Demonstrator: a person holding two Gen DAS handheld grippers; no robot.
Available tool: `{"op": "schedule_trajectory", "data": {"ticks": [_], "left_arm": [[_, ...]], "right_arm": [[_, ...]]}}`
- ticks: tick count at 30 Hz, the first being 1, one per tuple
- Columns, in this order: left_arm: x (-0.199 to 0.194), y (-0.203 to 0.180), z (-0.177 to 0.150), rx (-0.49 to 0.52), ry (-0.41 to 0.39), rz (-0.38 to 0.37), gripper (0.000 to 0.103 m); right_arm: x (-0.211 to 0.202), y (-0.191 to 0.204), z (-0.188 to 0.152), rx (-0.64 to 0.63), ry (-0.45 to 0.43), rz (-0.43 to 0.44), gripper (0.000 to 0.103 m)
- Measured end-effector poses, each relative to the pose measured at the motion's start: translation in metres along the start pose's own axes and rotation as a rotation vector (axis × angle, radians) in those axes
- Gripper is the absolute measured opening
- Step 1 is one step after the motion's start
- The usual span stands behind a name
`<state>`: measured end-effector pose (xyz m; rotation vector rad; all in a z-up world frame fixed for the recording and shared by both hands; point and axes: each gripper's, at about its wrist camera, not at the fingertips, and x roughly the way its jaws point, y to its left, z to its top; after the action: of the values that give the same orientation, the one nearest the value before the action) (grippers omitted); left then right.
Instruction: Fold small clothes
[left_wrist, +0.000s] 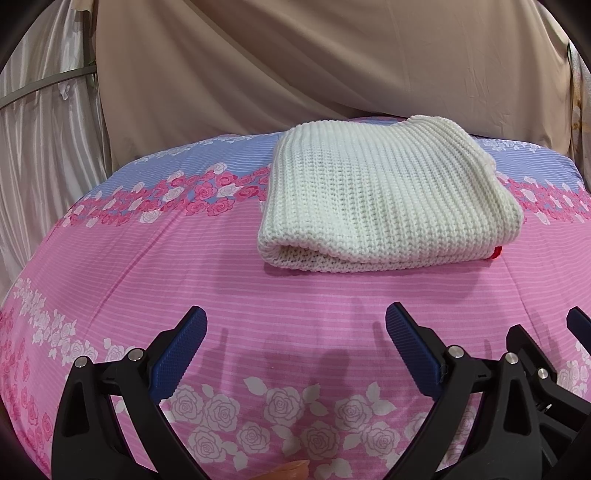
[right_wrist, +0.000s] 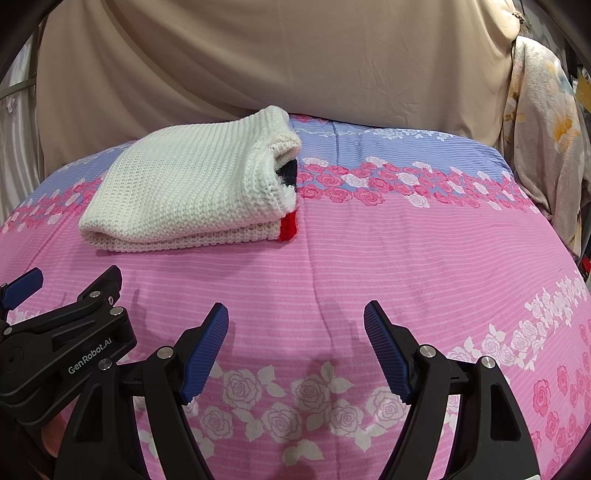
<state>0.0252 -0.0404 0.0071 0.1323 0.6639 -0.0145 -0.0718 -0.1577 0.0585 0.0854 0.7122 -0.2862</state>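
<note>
Two claws hover low over the bed, and we see both released, their blue pads spread wide with nothing between them. The left claw (left_wrist: 295, 321) sits on the near side of the folded white knit sweater (left_wrist: 384, 199), well short of its front fold, over the pink striped bedsheet (left_wrist: 184, 258). The right claw (right_wrist: 295, 319) also sits nearer to us than the sweater and off to its right, apart from it; in the right wrist view the left claw's body shows just beside it at the lower left.

The sweater (right_wrist: 192, 181) lies flat on the bedsheet (right_wrist: 406, 258), folded into a thick rectangle, its rounded fold facing us. At its right end we make out a red strip (right_wrist: 288, 226) at the lower corner and a dark navy patch (right_wrist: 289, 170) tucked inside the opening. Beyond the sweater the sheet turns blue with a band of pink roses, and behind that hangs a beige draped cloth (left_wrist: 332, 55). To the sweater's far right hangs a pale floral fabric (right_wrist: 543, 140).
</note>
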Motion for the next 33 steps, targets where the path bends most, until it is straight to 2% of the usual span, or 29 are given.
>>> {"op": "schedule_trajectory", "data": {"ticks": [33], "left_arm": [[0.0001,0.0013,-0.0008,0.007,-0.004,0.008,0.094]], "right_arm": [[0.0004,-0.0027,-0.0001,0.0,-0.001,-0.008,0.074]]}}
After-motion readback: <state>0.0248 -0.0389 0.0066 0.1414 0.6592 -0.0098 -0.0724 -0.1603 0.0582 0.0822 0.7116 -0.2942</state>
